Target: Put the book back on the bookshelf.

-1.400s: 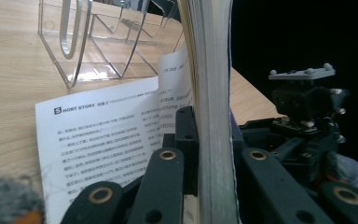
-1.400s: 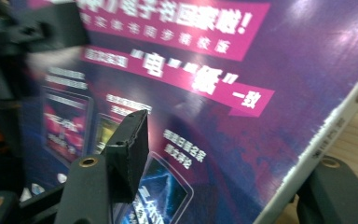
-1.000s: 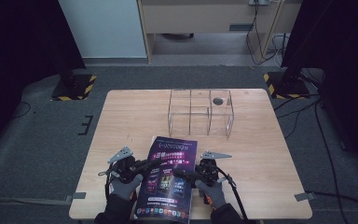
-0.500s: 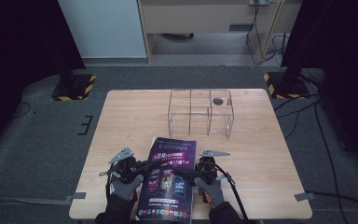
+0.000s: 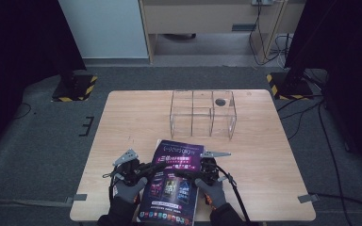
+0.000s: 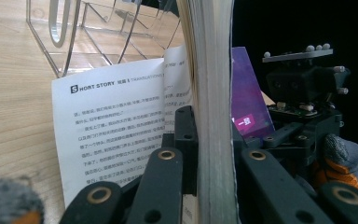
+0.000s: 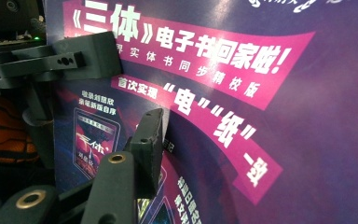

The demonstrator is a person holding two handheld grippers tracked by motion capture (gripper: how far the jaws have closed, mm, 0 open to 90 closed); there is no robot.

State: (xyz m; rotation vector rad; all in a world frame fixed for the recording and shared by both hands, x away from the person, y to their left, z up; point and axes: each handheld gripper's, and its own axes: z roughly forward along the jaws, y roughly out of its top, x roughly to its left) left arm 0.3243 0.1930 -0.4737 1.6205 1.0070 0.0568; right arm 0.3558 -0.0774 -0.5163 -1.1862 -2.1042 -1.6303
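Your wooden table (image 5: 122,122) takes up the middle of the high view, with the clear acrylic organizer (image 5: 202,113) standing at its upper centre. Below that, at the bottom centre of the frame, lies the purple-covered magazine (image 5: 172,181), its lower edge at the table's near rim.

Your left gripper (image 5: 143,170) comes in from the lower left and is clamped on the magazine's left edge; in the left gripper view the thick stack of pages (image 6: 212,116) stands pinched between the black jaws, with one printed page (image 6: 116,126) fallen flat to the left.

Your right gripper (image 5: 193,173) sits at the magazine's right edge. Its jaws have just been closing; in the right gripper view one finger (image 7: 147,144) lies against the purple cover, but you cannot tell whether the pair presses on it.
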